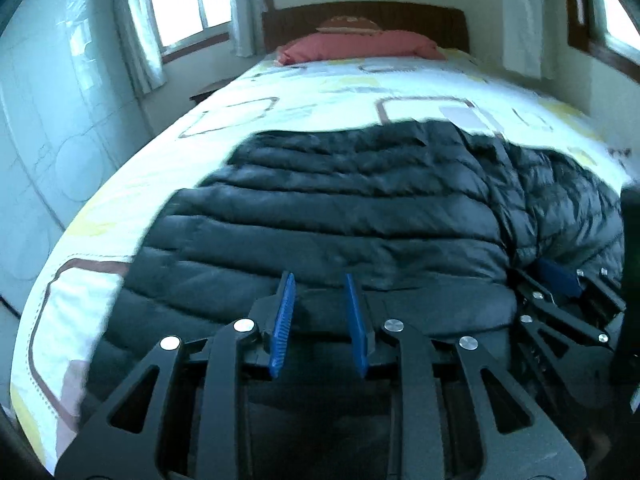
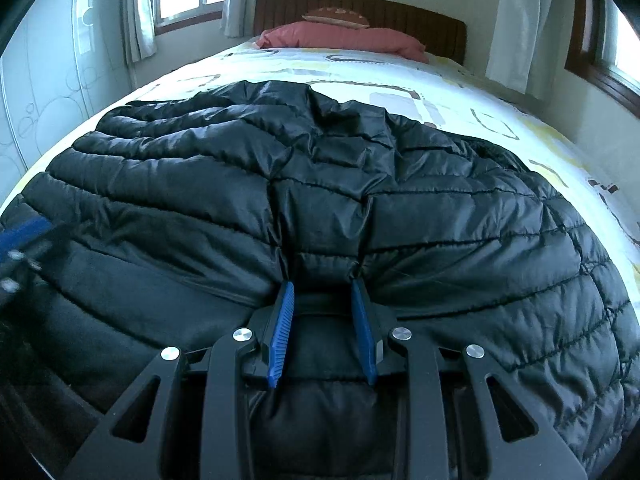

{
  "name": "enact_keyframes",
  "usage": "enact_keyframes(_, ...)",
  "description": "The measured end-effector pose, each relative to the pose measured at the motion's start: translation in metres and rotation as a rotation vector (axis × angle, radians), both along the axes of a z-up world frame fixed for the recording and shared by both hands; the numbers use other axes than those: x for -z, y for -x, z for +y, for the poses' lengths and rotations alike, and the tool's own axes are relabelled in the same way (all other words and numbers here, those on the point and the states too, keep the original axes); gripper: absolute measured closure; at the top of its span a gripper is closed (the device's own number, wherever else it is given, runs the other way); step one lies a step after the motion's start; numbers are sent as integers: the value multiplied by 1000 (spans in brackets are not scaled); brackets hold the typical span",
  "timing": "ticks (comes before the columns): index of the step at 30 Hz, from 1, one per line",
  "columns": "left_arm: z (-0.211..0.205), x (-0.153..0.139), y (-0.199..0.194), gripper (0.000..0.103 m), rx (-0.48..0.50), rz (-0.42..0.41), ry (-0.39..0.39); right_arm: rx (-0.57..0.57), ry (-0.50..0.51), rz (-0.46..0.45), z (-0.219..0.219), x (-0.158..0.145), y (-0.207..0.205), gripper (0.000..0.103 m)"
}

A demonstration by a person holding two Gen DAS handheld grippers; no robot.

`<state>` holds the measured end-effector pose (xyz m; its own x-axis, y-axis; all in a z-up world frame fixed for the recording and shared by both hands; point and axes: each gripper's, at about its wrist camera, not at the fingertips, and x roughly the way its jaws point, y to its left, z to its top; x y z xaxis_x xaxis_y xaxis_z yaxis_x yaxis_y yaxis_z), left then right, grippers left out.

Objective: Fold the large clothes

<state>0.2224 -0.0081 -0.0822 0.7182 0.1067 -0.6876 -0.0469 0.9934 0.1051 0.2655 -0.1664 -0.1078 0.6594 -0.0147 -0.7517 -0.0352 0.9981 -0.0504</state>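
Note:
A black quilted puffer jacket [image 1: 340,208] lies spread across the near part of the bed; it also fills the right wrist view [image 2: 320,184]. My left gripper [image 1: 320,284] hovers over the jacket's near edge, its blue pads apart with nothing between them. My right gripper [image 2: 323,288] has its blue pads closed on a bunched fold of the jacket's near edge, with fabric filling the gap. In the left wrist view the right gripper [image 1: 560,280] shows at the right, against the jacket's crumpled side. The left gripper's blue pad [image 2: 24,232] shows blurred at the left edge.
The bed [image 1: 280,100] has a pale patterned cover. A pink pillow [image 1: 360,46] and a brown cushion [image 1: 346,26] lie against the dark headboard [image 1: 420,16]. Windows with white curtains stand on both sides. A pale wardrobe [image 1: 52,120] stands left of the bed.

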Motion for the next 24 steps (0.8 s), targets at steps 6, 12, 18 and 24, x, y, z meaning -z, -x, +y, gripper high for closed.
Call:
enact_keyframes(6,82,-19,-10,32,-175,-24,148,0,-4,-3,-1,-1,1,73)
enact_keyframes(12,177,26,-36,18,-268,184,656,-1,-4,-3,-1,-1,1,73)
enact_keyframes(18,199,55,-42,5,-191,206,853,-2,-2,-4,-1,-2,0,73)
enact_keyframes(24,190,60,-41,4,-59,229,1021,-2,-2,-5,-1,-2,0,73)
